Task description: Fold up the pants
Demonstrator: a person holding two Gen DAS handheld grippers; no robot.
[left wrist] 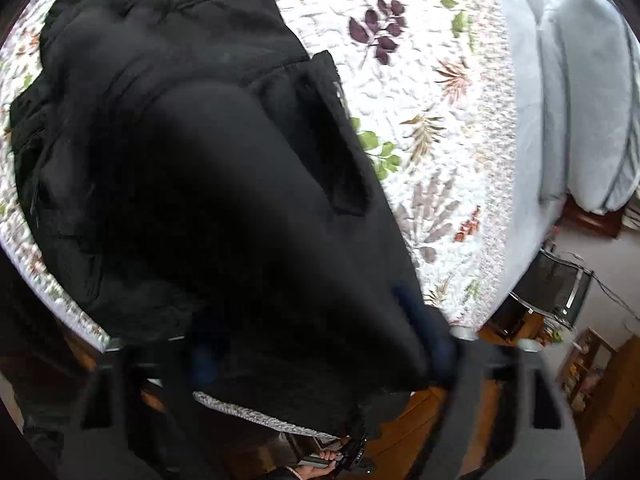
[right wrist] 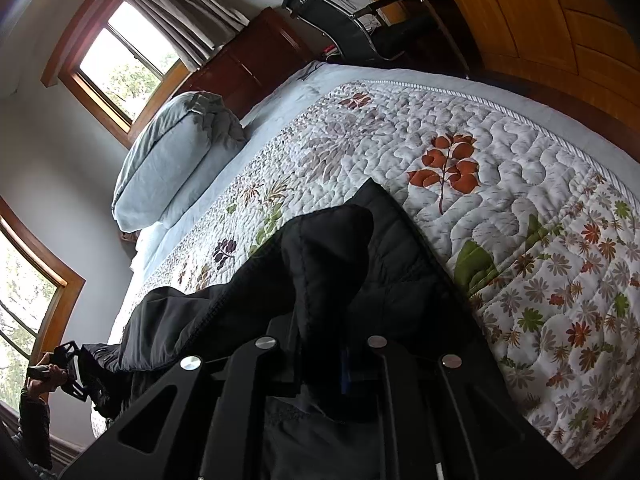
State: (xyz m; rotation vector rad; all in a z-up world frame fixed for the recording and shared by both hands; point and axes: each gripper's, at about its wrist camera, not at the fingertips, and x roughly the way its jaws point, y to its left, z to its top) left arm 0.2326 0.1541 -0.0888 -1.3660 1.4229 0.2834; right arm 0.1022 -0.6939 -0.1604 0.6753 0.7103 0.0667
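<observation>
pants [right wrist: 340, 264], one black pair, are lying on the quilt [right wrist: 500, 216] ahead of both grippers; right gripper [right wrist: 320, 364] is clenching their fabric, left gripper [left wrist: 316, 344] is blurred under cloth, grip unclear.

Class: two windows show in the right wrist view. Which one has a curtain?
The upper window, above the blue pillow: a grey curtain hangs along its side. The lower-left window shows only its bare wooden frame.

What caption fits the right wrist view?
Right tongs shut on black pants draped over a floral quilt, pillows beyond.
</observation>
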